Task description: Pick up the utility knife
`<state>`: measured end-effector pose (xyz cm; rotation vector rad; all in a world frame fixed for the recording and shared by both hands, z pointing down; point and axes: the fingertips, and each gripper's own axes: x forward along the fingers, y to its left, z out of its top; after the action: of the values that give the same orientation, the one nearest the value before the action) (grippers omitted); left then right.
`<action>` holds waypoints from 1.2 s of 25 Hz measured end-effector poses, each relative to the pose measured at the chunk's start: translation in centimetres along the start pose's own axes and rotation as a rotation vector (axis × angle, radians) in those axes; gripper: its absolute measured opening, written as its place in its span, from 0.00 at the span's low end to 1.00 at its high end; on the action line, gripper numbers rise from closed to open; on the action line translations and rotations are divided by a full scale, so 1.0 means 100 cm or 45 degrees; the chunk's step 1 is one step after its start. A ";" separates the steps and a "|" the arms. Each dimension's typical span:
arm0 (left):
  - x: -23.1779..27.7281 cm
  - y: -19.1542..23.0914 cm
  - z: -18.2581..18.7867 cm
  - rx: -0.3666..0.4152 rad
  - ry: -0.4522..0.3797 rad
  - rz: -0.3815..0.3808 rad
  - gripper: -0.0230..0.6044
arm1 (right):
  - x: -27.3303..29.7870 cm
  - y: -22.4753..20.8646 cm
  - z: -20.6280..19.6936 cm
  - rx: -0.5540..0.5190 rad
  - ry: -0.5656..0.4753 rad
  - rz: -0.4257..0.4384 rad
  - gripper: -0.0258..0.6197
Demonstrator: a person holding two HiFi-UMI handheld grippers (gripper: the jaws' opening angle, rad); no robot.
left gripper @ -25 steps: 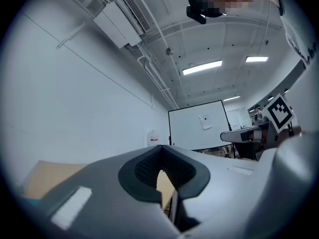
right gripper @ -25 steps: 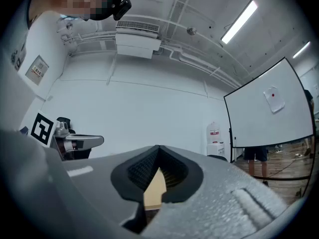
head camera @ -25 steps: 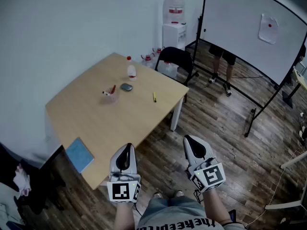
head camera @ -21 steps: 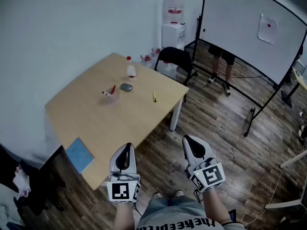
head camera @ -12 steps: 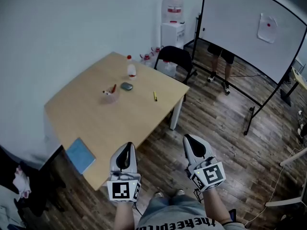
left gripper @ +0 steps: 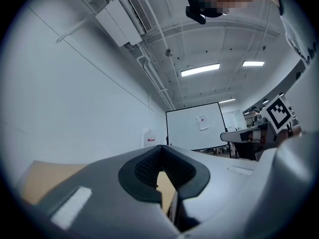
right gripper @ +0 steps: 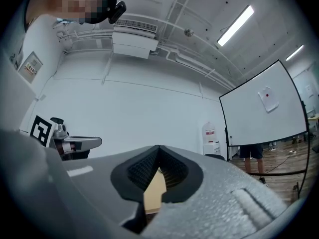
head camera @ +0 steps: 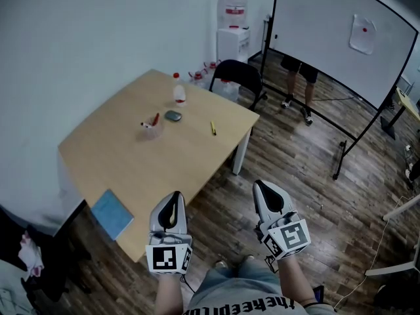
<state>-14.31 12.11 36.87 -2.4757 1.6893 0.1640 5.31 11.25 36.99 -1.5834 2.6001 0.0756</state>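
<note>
The utility knife (head camera: 212, 128), thin and yellow, lies on the wooden table (head camera: 164, 169) near its right corner. Both grippers hang low in the head view, in front of the person and well short of the knife. My left gripper (head camera: 173, 197) is over the table's near corner, its jaws pressed together with nothing in them. My right gripper (head camera: 261, 186) is over the floor to the right of the table, also shut and empty. In the left gripper view the left gripper (left gripper: 159, 149) points at the far wall. The knife appears in neither gripper view.
On the table stand a clear bottle (head camera: 178, 92), a cup (head camera: 151, 128) with a red item, a grey object (head camera: 172, 116) and a blue notebook (head camera: 111, 213). A black chair (head camera: 236, 77), a water dispenser (head camera: 233, 35), a whiteboard (head camera: 328, 25) and a person's legs (head camera: 295, 84) are beyond.
The head view has shifted a little, so the table sits slightly lower and more to the left. Both grippers stay shut; the left has edged slightly.
</note>
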 end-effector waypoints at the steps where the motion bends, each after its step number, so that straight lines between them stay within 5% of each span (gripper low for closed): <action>1: 0.001 0.001 0.000 -0.002 -0.002 -0.003 0.07 | 0.000 0.000 0.000 -0.001 0.001 -0.003 0.04; 13: 0.025 0.002 -0.008 0.000 0.009 -0.019 0.07 | 0.018 -0.014 -0.005 -0.002 0.007 0.005 0.04; 30: 0.123 0.003 -0.011 0.008 -0.015 0.040 0.07 | 0.097 -0.083 0.001 -0.024 -0.014 0.103 0.04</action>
<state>-10.11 0.54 35.88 -2.4398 1.7223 0.1761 8.26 -1.11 35.93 -1.4793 2.6625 0.1147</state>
